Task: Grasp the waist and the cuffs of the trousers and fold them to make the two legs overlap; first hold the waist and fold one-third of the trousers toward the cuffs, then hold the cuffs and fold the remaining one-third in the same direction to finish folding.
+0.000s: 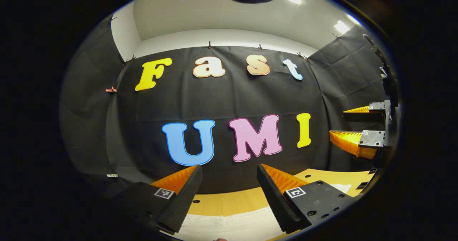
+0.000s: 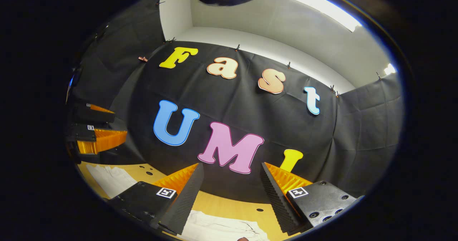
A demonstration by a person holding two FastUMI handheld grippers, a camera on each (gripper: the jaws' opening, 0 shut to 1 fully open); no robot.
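The white trousers (image 1: 229,225) lie flat on the wooden table (image 1: 229,201), low in the left gripper view. My left gripper (image 1: 229,183) hangs above them, open, with nothing between its fingers. In the right gripper view the white trousers (image 2: 222,228) show below my right gripper (image 2: 230,182), which is open and empty too; another part of the cloth (image 2: 111,178) lies at the left. The right gripper (image 1: 357,126) appears at the right edge of the left gripper view, raised and open. The left gripper (image 2: 100,126) appears at the left edge of the right gripper view, also open.
The black cloth wall (image 1: 229,101) stands close behind the table's far edge. Small dark holes (image 2: 260,210) dot the wooden table top (image 2: 229,203). A person's head shows at the top of both views.
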